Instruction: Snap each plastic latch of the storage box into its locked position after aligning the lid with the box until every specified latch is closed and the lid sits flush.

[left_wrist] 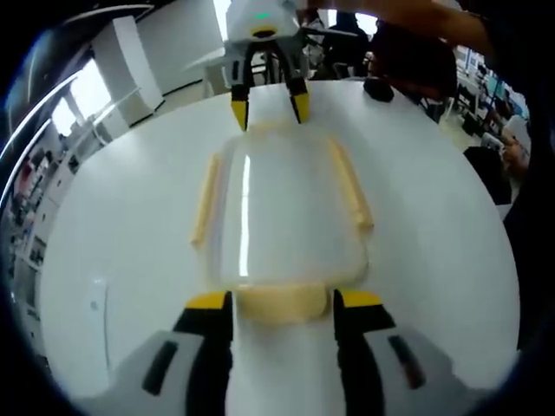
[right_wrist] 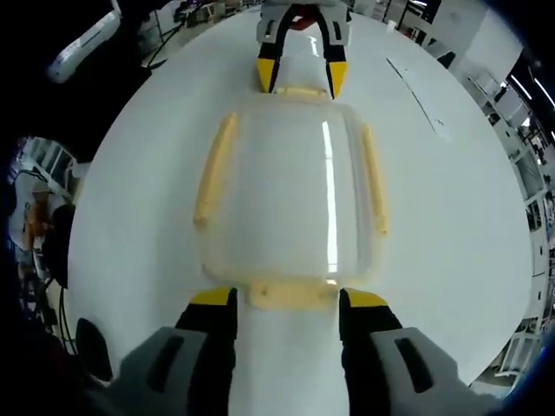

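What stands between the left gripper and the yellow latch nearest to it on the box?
Nothing visible. The left gripper is open, its tips on either side of the near end latch of the storage box, with only white table around.

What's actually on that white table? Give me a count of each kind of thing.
Clear storage box: 1
Pale yellow latches on it: 4, one at each short end and one along each long side
Grippers with yellow-tipped jaws: 2, the right gripper and the left gripper, one at each end of the box
Total: 7
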A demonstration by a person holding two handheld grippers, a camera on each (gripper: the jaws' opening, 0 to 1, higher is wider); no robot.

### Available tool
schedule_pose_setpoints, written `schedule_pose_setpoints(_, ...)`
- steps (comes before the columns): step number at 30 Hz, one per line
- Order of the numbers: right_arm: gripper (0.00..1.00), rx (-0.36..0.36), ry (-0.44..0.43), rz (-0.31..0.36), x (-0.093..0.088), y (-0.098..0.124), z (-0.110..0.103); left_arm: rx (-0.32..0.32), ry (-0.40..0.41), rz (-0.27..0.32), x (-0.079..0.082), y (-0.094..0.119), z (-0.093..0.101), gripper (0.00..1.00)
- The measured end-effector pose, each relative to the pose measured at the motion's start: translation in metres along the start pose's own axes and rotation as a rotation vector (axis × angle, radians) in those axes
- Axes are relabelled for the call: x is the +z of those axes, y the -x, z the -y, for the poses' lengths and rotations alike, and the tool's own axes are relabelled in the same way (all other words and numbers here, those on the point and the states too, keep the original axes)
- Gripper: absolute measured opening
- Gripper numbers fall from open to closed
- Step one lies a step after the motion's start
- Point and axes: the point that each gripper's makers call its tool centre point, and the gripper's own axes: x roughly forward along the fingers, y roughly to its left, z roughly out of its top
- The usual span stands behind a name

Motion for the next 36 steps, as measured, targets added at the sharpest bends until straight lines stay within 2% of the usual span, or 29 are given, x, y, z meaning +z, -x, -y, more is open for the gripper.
schedule_pose_setpoints(10, 0.40, -0.003, 0.005, -0.006, 0.000, 0.001, 0.000, 0.001, 0.027, -0.005, -0.004, 0.002, 0.006, 0.42)
schedule_pose_setpoints(25, 0.40, 0.007, -0.007, -0.032, -0.003, -0.002, -0.003, 0.005, 0.034, -0.006, -0.002, 0.003, 0.011, 0.40)
schedule_pose_setpoints(36, 0.40, 0.009, -0.015, -0.026, -0.002, -0.002, -0.004, 0.003, 0.033, -0.011, -0.002, 0.002, 0.010, 0.40)
